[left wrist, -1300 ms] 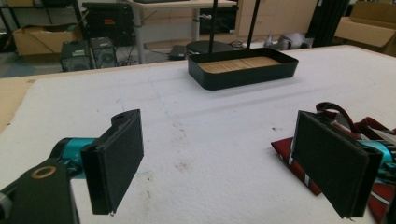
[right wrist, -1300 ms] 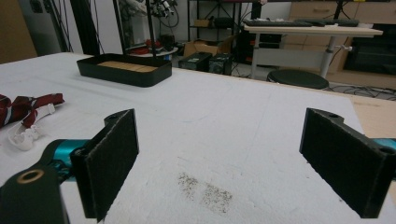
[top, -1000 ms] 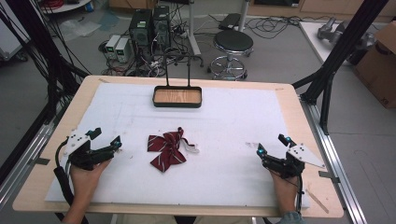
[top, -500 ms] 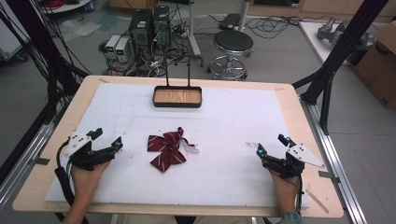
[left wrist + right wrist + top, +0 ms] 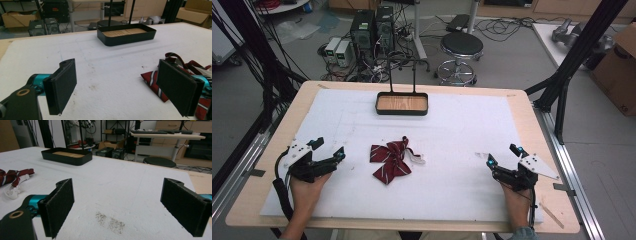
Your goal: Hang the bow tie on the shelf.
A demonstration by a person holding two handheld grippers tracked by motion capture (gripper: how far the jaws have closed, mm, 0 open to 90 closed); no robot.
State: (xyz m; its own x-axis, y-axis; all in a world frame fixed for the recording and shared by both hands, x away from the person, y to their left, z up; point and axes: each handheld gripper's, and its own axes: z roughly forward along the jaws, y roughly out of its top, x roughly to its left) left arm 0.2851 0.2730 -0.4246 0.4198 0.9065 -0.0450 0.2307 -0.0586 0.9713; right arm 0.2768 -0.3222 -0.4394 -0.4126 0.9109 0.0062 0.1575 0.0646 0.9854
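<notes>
**Two Grippers Rest Beside a Red Bow**

Down at the near edge of the table, a hand holds the left gripper. Its jaws are wide apart, with nothing between them. It sits low on the white mat, just left of the bow. On the other side, another hand holds the right gripper. Its jaws are wide apart too, and they hold nothing. It is well apart from the bow.

The red striped bow lies flat on the mat, between the two grippers. A white strap pokes out at its right side.

Farther back sits a black tray with a wooden floor. Behind the table stand a round stool and some computer boxes on the floor.
</notes>
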